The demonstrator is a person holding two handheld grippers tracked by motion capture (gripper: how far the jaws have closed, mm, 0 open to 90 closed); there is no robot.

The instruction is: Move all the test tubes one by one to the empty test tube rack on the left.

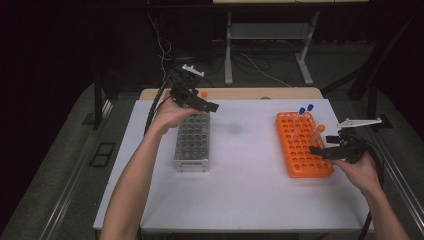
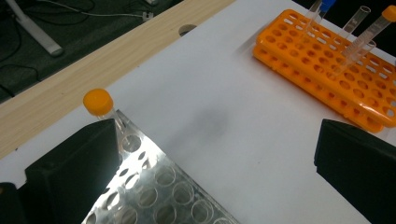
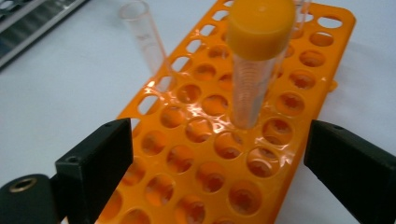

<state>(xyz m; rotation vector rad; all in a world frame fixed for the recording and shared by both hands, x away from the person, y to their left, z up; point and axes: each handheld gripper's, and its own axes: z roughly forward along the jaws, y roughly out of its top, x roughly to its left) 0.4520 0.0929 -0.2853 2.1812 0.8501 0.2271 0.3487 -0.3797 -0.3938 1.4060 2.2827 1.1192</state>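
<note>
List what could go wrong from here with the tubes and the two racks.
The orange-capped tube leans in the orange rack; the open right gripper could knock it or the uncapped tube over. The left gripper, open above the metal rack, might clip the tube at its corner.

**Both claws wide, arms spread apart**

The left forearm runs up from 6 o'clock toward 11 o'clock, bare to the elbow, its hand wrapped around the left claw with the jaws pointing toward 3 o'clock. In the left gripper view the two black jaws stand far apart with nothing between them. The right hand comes in from 5 o'clock and holds the right claw pointing toward 9 o'clock, jaws parted and pressing on nothing.
</note>
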